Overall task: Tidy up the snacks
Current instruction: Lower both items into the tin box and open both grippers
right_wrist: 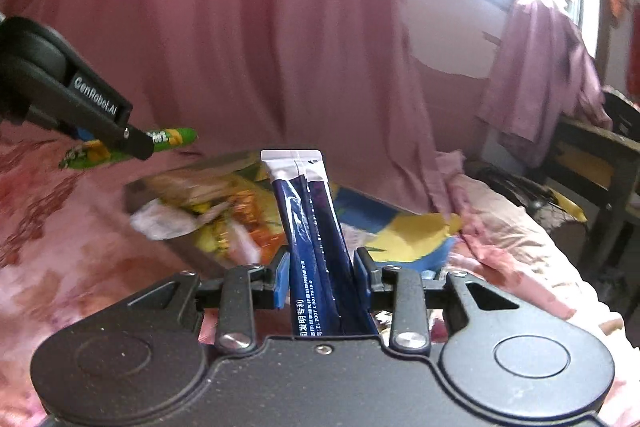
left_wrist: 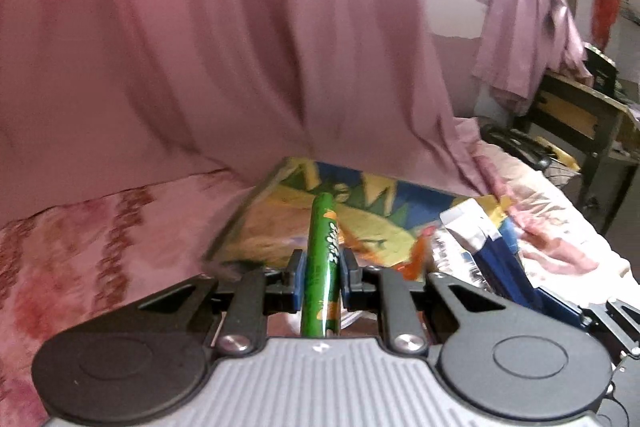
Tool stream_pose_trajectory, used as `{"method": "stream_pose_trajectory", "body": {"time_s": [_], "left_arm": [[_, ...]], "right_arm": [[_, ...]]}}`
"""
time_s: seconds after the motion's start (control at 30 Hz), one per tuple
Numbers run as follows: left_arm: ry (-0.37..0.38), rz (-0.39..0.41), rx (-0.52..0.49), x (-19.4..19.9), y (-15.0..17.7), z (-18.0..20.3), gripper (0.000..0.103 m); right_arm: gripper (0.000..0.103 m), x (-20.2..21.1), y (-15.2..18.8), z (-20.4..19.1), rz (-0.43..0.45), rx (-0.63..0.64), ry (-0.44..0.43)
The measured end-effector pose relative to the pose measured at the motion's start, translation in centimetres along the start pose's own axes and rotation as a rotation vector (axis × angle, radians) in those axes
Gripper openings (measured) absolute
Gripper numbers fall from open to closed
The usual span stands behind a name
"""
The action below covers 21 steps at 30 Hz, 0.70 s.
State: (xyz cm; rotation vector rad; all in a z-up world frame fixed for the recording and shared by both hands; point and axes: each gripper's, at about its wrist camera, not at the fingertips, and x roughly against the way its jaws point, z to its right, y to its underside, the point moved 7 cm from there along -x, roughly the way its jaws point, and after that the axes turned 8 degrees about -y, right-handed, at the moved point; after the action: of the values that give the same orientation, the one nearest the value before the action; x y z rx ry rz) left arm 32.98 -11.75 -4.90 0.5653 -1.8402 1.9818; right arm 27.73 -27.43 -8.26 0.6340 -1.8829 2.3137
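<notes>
Pink floral bedspread (right_wrist: 60,247) under snack-littered tray (right_wrist: 400,227); left gripper (left_wrist: 322,267) jaws clamping green stick (left_wrist: 322,259), right gripper (right_wrist: 322,275) jaws gripping blue sachets (right_wrist: 308,219).

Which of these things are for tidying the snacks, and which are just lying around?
For the job:
- green snack stick in the left hand-held gripper
- dark blue sachets in the right hand-held gripper
- colourful box

Just lying about:
- pink curtain
- flowered bedsheet
- hanging clothes
</notes>
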Motion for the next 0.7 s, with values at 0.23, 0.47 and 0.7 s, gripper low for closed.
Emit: {"method": "stream_pose_trajectory", "body": {"time_s": [0.23, 0.47, 0.7], "left_arm": [[0.045, -0.023, -0.016, -3.9, -1.1, 4.4, 0.019], [0.068, -0.029, -0.123, -6.8, -1.0, 8.0, 0.019], [0.053, -0.061, -0.181, -8.6, -0.3, 9.3, 0.019]], "right_arm": [[0.035, -3.0, 0.6, 4.0, -0.007, -0.145, 0.042], [0.035, -5.5, 1.2, 5.8, -0.017, -0.191, 0.051], [0.032, -7.4, 1.2, 6.5, -0.044, -0.261, 0.025]]}}
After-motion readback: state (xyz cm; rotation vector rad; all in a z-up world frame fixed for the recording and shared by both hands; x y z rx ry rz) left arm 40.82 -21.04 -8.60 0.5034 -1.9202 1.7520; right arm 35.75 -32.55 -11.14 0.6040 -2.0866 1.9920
